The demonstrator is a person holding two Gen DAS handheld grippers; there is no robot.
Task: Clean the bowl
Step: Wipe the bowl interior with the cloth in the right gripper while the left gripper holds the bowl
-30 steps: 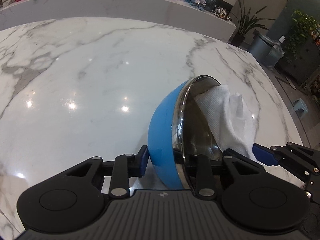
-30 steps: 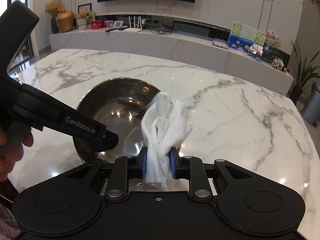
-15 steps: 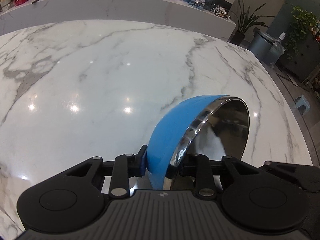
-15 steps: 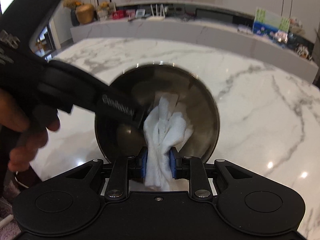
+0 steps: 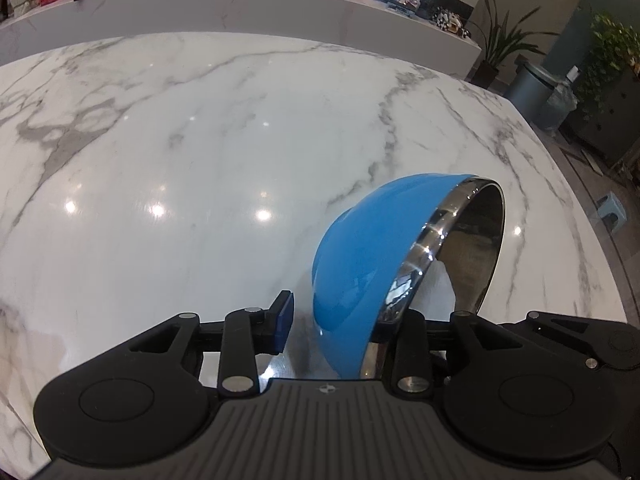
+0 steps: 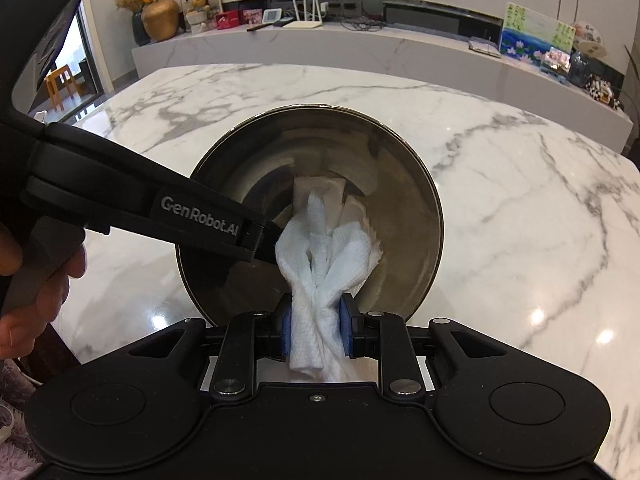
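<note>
A bowl [image 5: 360, 248], blue outside and steel inside, stands tilted on its side on the marble table [image 5: 200, 140], mouth toward the right. My left gripper [image 5: 340, 320] straddles its near rim with the jaws opening. The left pad [image 5: 282, 318] is clear of the blue wall and the other finger is inside the rim. In the right wrist view the bowl's steel inside [image 6: 380, 168] faces me. My right gripper [image 6: 316, 332] is shut on a crumpled white paper towel [image 6: 324, 248], whose top reaches into the bowl's mouth. The left gripper's finger [image 6: 256, 240] is beside the towel.
A person's hand [image 6: 24, 280] holds the left gripper's handle at the left edge. A long marble ledge [image 6: 400, 48] with boxes, pictures and a vase runs behind the table. A grey bin [image 5: 532, 88], plants and a small stool [image 5: 610, 208] stand past the table's right edge.
The left jaws have widened and the left pad has come off the bowl's blue wall. The bowl has tipped its mouth more to the right. The towel has pulled back out of the left view.
</note>
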